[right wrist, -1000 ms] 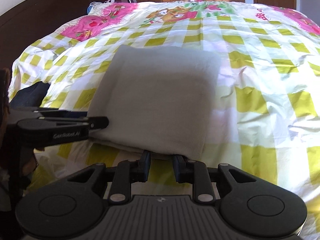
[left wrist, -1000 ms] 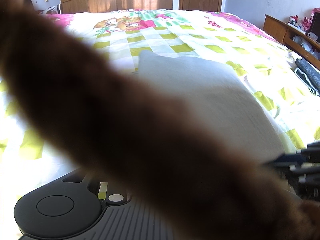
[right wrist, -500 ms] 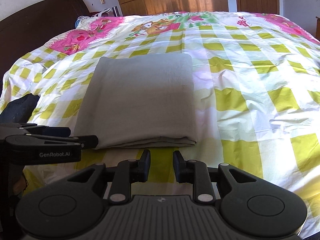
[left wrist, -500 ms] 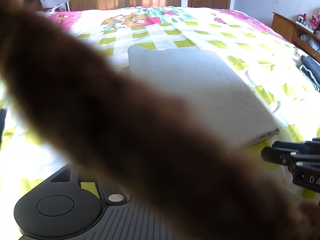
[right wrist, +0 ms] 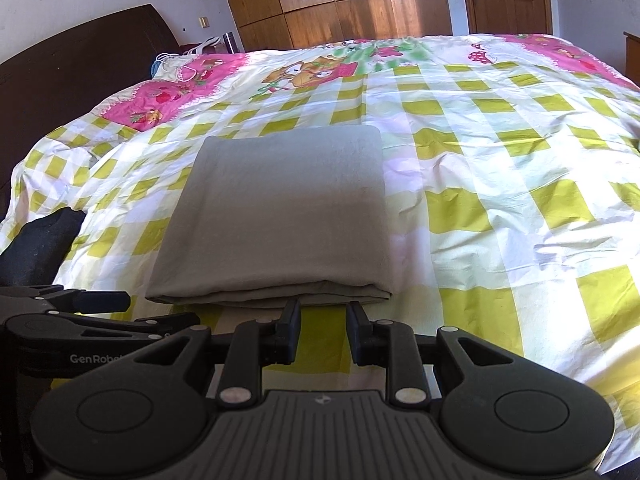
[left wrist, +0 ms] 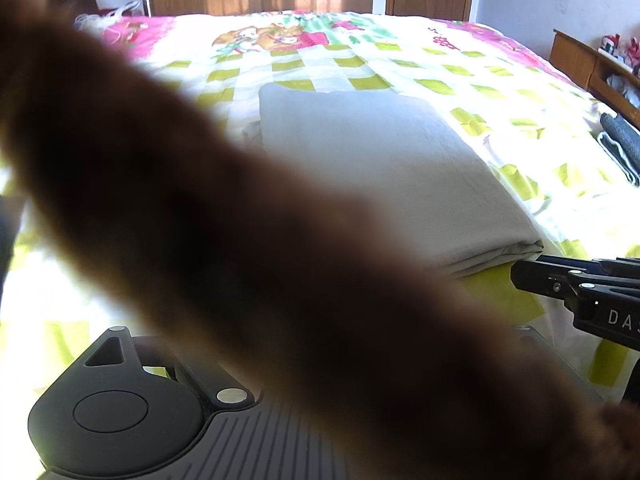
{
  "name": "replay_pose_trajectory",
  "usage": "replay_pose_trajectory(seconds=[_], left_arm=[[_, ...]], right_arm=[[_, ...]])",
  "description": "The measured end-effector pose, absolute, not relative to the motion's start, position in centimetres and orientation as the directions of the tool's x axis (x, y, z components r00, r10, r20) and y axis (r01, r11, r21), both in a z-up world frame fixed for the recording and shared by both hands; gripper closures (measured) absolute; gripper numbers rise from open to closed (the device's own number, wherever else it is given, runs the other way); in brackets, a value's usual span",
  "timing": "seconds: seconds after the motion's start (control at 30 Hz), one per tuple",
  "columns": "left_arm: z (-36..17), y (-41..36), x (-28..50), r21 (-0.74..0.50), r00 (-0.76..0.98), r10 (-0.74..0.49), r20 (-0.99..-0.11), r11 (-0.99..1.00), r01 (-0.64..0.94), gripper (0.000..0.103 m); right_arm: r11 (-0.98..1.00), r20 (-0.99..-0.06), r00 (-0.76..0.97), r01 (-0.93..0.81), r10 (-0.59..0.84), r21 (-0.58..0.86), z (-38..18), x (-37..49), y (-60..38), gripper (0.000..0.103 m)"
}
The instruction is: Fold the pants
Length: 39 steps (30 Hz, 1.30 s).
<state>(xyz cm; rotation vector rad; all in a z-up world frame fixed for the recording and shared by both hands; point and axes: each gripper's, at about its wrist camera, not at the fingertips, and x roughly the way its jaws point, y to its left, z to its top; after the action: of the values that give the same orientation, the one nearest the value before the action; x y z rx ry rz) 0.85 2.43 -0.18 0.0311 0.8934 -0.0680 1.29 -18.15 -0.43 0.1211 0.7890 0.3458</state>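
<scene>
Pants (right wrist: 276, 216) lie folded square near bed (right wrist: 500, 208) front edge. Right gripper (right wrist: 323, 320) spread, empty, just short of them; left gripper (right wrist: 120, 300) state can't tell. Fold looks done; next prob. withdraw.

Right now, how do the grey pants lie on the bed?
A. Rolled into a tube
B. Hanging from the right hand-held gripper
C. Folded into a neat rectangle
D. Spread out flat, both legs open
C: the grey pants lie as a flat layered rectangle on the checkered bedspread, untouched by the right hand-held gripper.
</scene>
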Motion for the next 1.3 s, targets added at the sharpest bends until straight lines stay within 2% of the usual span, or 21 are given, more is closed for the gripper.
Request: replay_pose_trajectory(seconds=[0.2,0.4,0.6,0.7,1.3], left_arm=[[-0.1,2.1,0.5,0.030,0.633,-0.009,-0.774,0.998,0.051,0.010],[-0.1,2.4,0.2,-0.018,0.631,-0.038,-0.775,0.999,0.037,0.005],[-0.1,2.5,0.0,-0.016,0.635,-0.026,-0.772,1.000,0.021,0.005],[0.0,2.5,0.0,-0.013,0.643,-0.019,-0.766,1.000,0.014,0.002],[0.4,3.1,-0.5,-0.016,0.662,0.014,-0.750,0.999,-0.039,0.000]], right_arm=[[0.933,-0.674,0.646,-0.281,0.359,0.227,-0.5,1.0,-17.7,0.064],[0.927,-0.679,0.634,-0.304,0.369,0.220,-0.6,0.9,-17.4,0.063],[0.918,-0.682,0.622,-0.336,0.384,0.210,-0.6,0.7,-16.8,0.062],[0.915,-0.679,0.622,-0.346,0.390,0.208,-0.6,0.5,-16.6,0.058],[0.920,-0.682,0.625,-0.331,0.381,0.212,-0.7,0.6,-16.8,0.057]])
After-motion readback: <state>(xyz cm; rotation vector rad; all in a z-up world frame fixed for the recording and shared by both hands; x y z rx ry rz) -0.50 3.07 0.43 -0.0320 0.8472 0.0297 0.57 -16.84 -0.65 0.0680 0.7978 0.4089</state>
